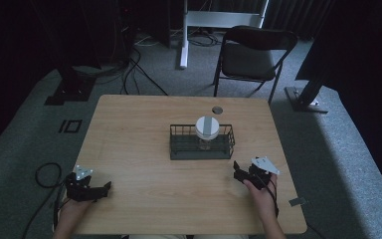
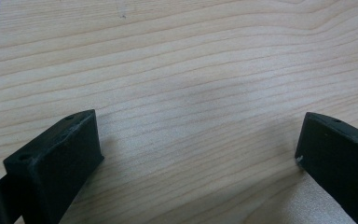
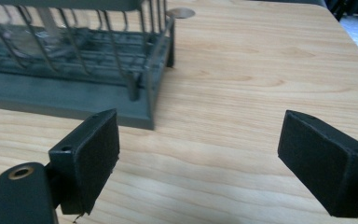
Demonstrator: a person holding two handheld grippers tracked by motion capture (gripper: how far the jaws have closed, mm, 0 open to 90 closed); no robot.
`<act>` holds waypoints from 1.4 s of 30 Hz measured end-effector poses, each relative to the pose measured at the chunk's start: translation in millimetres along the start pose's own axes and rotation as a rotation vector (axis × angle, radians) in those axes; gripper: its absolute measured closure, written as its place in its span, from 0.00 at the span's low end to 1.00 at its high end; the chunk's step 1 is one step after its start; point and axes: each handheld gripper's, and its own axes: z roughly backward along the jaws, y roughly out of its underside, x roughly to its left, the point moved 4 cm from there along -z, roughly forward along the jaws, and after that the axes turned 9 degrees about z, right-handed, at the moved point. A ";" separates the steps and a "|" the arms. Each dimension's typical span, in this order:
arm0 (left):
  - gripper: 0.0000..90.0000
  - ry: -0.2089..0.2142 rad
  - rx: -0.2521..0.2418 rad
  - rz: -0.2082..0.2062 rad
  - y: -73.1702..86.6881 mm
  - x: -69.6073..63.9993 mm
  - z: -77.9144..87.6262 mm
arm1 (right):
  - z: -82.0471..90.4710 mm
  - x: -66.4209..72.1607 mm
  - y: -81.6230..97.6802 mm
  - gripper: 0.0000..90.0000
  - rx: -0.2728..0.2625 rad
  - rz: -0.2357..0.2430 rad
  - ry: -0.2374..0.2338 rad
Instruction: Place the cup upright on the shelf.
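Observation:
A dark wire rack (image 1: 202,142) stands at the middle of the wooden table (image 1: 144,194), and a clear jar with a white lid (image 1: 207,127) sits inside it. My left gripper (image 1: 104,188) rests low at the table's front left, open, with bare wood between its jaws (image 2: 198,140). My right gripper (image 1: 237,170) sits at the front right, just right of and nearer than the rack, also open with nothing held (image 3: 198,140). The rack's near right corner (image 3: 142,88) shows close ahead in the right gripper view.
A round cable hole (image 1: 217,109) is set in the table's far edge. A black folding chair (image 1: 251,55) stands behind the table. Cables (image 1: 45,174) lie on the grey carpet at the left. A white stand leg (image 1: 183,35) rises at the back.

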 end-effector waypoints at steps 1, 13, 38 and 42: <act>0.00 0.000 0.000 0.000 0.0 0.0 0.0 | 0.1 -2.0 0.9 0.14 0.005 -0.001 0.003; 0.00 0.000 0.000 0.000 0.0 0.0 0.0 | -1.7 -25.1 14.2 0.14 0.078 -0.022 0.037; 0.00 0.000 0.000 -0.001 0.0 0.0 0.0 | -9.6 -42.7 30.4 0.14 0.227 0.001 -0.065; 0.00 0.000 0.000 0.000 0.0 0.0 0.0 | -10.4 -39.1 32.0 0.14 0.257 0.053 -0.110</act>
